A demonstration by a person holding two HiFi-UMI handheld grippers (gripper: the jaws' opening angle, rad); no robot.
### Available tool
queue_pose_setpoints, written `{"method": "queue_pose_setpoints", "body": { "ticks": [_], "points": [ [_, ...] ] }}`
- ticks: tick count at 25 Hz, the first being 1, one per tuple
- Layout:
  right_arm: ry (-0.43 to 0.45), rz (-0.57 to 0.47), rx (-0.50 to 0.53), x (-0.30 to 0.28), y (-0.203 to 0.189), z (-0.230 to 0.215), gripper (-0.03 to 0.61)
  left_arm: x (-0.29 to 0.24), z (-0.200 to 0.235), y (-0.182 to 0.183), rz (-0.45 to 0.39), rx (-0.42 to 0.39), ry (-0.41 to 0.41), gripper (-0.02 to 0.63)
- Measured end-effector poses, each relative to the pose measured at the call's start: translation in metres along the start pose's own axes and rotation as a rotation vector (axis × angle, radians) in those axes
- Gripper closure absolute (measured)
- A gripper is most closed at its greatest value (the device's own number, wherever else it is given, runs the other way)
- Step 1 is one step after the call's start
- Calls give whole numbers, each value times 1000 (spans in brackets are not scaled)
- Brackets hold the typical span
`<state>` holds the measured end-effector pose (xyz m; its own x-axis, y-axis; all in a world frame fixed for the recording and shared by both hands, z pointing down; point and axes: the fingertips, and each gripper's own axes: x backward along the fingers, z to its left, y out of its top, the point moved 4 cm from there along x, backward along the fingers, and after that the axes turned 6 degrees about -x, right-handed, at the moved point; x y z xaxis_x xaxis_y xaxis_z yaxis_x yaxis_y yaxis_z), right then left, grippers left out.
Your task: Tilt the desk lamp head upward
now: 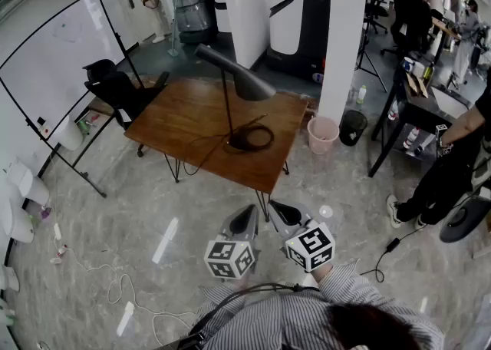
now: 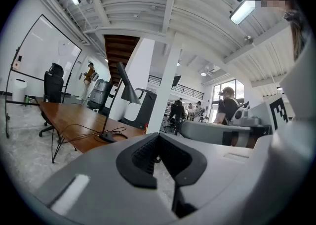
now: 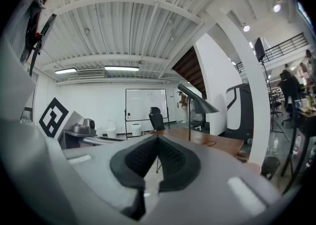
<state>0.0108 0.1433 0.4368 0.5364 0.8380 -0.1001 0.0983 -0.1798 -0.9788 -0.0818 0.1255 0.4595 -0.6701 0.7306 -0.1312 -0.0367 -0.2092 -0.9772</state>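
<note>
Here, slim black desk lamp (image 1: 244,84), head down

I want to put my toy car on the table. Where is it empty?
The wooden table is bare on its left side, between the black chair and the lamp pole. It is crowded front right, around the lamp base and its looped cable.

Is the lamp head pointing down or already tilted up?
Pointing down: the desk lamp head slopes downward past its stem, its open end facing the table.
</note>
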Motion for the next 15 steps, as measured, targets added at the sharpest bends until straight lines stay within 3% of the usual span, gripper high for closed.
{"method": "queue_pose_setpoints", "body": {
  "ticks": [15],
  "points": [
    [3,13,-18,5,-10,-4,577,0,-3,-8,11,12,8,607]
  ]
}}
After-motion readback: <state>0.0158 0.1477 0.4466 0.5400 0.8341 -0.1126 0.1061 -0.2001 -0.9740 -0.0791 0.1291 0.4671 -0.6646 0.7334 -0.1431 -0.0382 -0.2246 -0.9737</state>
